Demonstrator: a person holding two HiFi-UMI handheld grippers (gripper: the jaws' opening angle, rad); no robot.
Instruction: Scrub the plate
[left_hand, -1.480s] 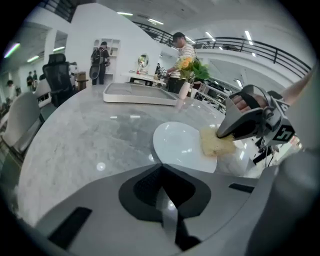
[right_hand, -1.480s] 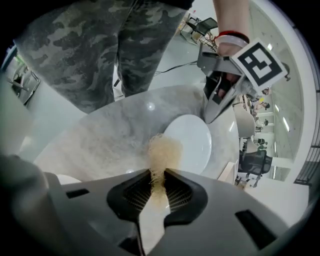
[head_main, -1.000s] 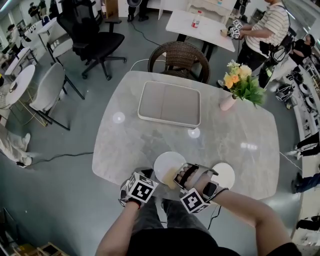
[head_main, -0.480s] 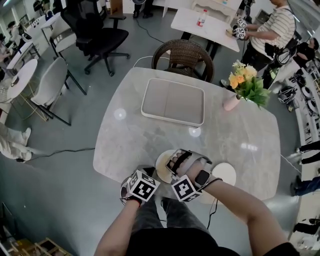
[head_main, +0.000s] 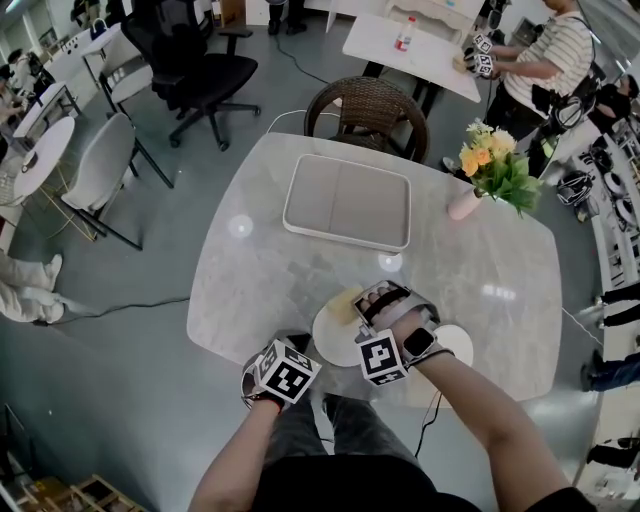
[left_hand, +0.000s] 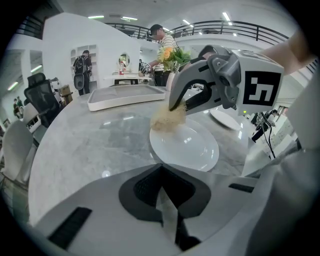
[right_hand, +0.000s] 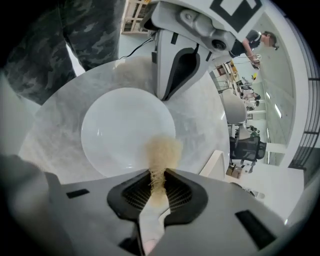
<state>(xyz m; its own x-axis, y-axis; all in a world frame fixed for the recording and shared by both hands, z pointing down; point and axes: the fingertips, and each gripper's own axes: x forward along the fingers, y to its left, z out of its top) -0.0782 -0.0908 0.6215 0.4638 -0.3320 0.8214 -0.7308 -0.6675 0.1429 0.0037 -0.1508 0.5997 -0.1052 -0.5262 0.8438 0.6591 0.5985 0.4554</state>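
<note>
A marble table (head_main: 270, 290) is standing on a grey floor (head_main: 120, 345); a wicker chair (head_main: 366, 112) is sitting at its far edge, a black office chair (head_main: 195, 72) nearby.

Left tool (left_hand: 161, 192) and right tool (right_hand: 156, 190), same build: pale grey plastic shells, black ribbed pads (right_hand: 131, 194) in dark V-shaped recess. White marker cube (head_main: 287, 375) with black squares on each. Black watch (head_main: 418, 345) on right wrist. Dark short-sleeved top (head_main: 330, 490), grey camo trousers (right_hand: 85, 30).

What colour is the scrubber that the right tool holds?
Pale tan, a fibrous scrubber; the right gripper view shows it best.
</note>
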